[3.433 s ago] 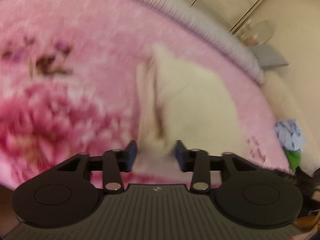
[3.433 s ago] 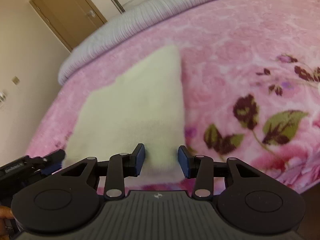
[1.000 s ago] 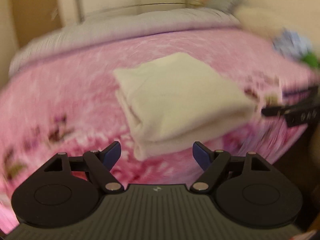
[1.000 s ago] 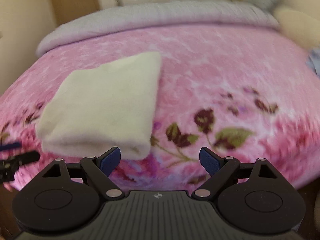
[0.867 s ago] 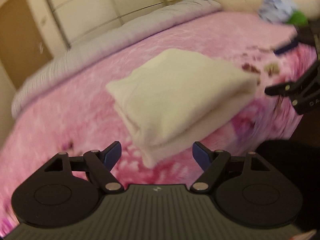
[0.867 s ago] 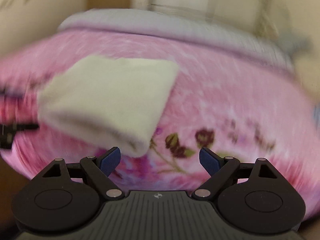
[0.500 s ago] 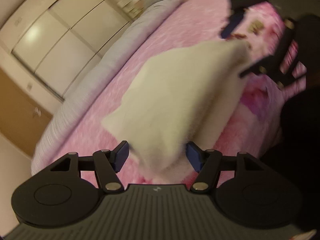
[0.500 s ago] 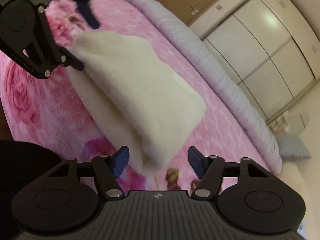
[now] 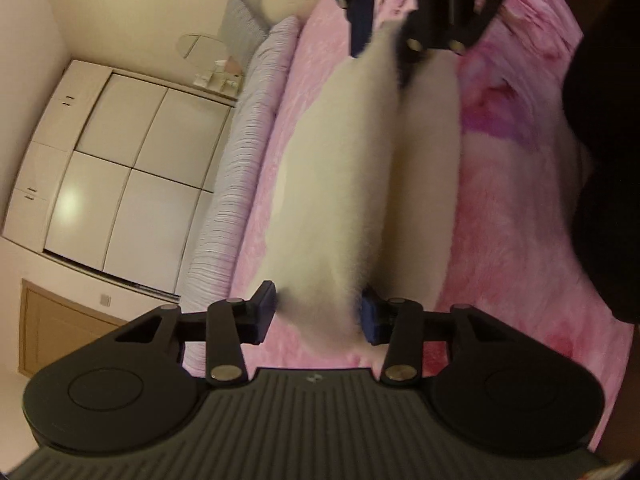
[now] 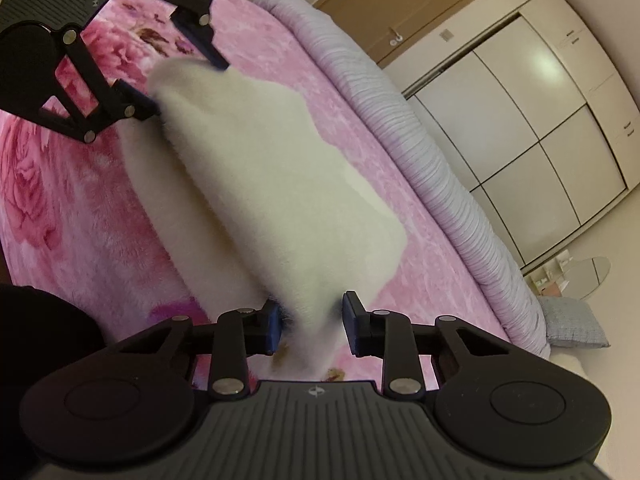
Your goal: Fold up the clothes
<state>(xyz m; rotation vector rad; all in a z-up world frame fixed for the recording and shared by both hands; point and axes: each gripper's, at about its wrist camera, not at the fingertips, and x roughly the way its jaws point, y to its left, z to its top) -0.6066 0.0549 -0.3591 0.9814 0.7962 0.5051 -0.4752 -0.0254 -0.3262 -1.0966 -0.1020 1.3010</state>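
A folded cream fleece garment [image 9: 340, 184] lies on the pink flowered blanket [image 9: 512, 240]. In the left wrist view my left gripper [image 9: 319, 316] has the garment's near end between its blue pads; its jaws are closing and the pads press into the fleece. At the far end my right gripper [image 9: 382, 44] pinches the other end. The right wrist view shows the same from the opposite side: the garment [image 10: 272, 184] runs from my right gripper [image 10: 312, 322], whose jaws are closing on the fleece, to my left gripper [image 10: 184, 84] at the top left. Both views are rolled sideways.
A lilac ribbed duvet [image 10: 420, 152] runs along the blanket's [image 10: 72, 200] far side. Behind it stand white wardrobe doors [image 9: 120, 168] and a brown door [image 10: 400, 8]. A person's dark clothing [image 9: 608, 160] fills the bed's near edge. A grey pillow [image 10: 576, 320] lies at the bed's head.
Both grippers came down to opposite ends of the folded garment, rolled onto their sides, and their jaws narrowed from wide open until the pads met the fleece.
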